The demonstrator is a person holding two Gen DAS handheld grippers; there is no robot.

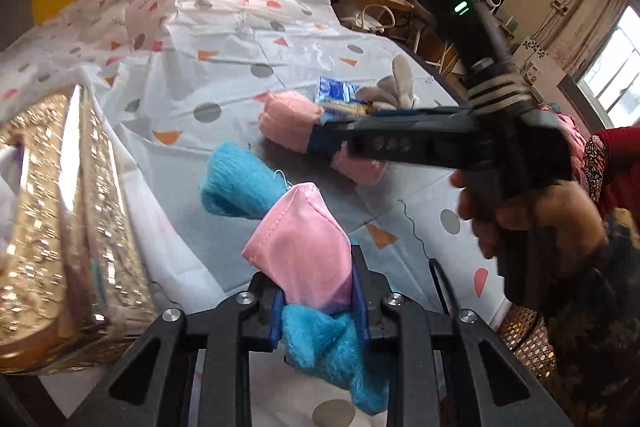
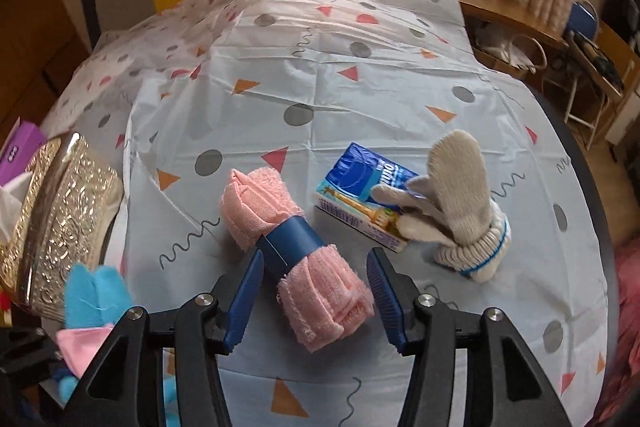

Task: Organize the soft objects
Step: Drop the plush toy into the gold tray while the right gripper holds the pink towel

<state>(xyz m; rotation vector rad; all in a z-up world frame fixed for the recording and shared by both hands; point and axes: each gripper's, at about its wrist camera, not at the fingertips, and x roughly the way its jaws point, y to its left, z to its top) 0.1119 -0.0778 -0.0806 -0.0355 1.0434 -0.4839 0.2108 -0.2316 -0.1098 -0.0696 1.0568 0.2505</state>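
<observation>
My left gripper (image 1: 318, 291) is shut on a blue-and-pink plush toy (image 1: 304, 247), held above the table; its blue end (image 1: 236, 187) points away. The toy also shows at the lower left of the right wrist view (image 2: 96, 299). My right gripper (image 2: 314, 291) is open, its jaws on either side of a rolled pink towel (image 2: 296, 247) with a blue band, lying on the table. In the left wrist view the right gripper (image 1: 320, 137) sits over that towel (image 1: 286, 121). A grey-white knitted glove (image 2: 460, 203) lies to the right of the towel.
A shiny gold embossed box (image 2: 64, 219) stands at the table's left; it also shows in the left wrist view (image 1: 60, 227). A blue tissue pack (image 2: 360, 195) lies under the glove's fingers. A patterned cloth (image 2: 320, 87) covers the table. A purple box (image 2: 20, 143) is at far left.
</observation>
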